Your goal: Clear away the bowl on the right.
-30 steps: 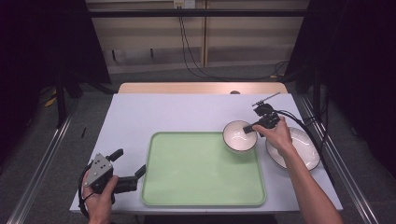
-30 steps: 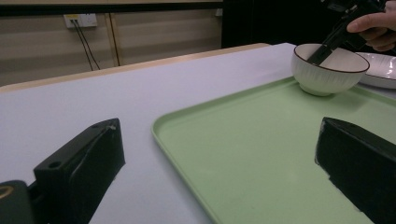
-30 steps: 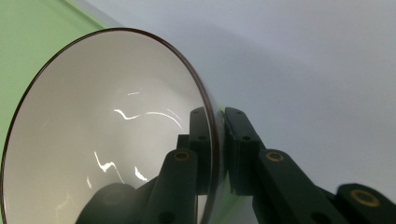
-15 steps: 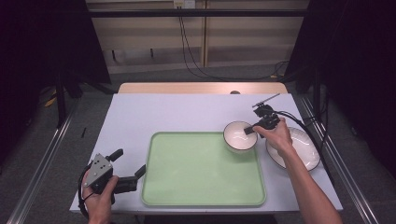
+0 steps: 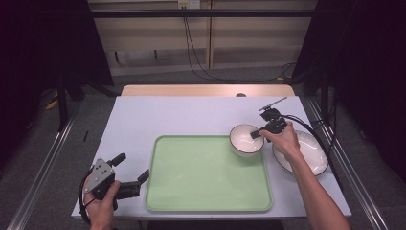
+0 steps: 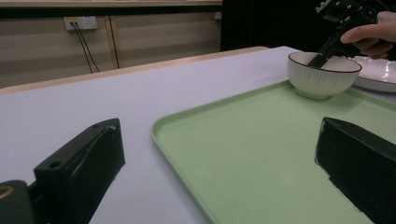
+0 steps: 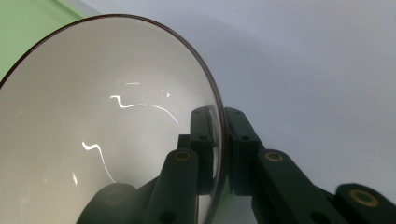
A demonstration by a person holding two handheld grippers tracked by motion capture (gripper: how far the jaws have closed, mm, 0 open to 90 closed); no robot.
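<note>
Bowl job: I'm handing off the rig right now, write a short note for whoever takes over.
Right gripper: shut on the rim of the white bowl, one jaw inside, one outside.
Left gripper: open, holding nothing, low by the near left corner of the green tray.
Bowl sits at the tray's far right corner; white plate rests on the table right of the tray.
Done: bowl gripped.
Left, probably: move the bowl, then handle the plate.

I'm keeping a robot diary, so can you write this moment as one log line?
right gripper: shut on bowl rim | bowl: on green tray corner | left gripper: jaws open, holding nothing, beside tray | plate: right of bowl
</note>
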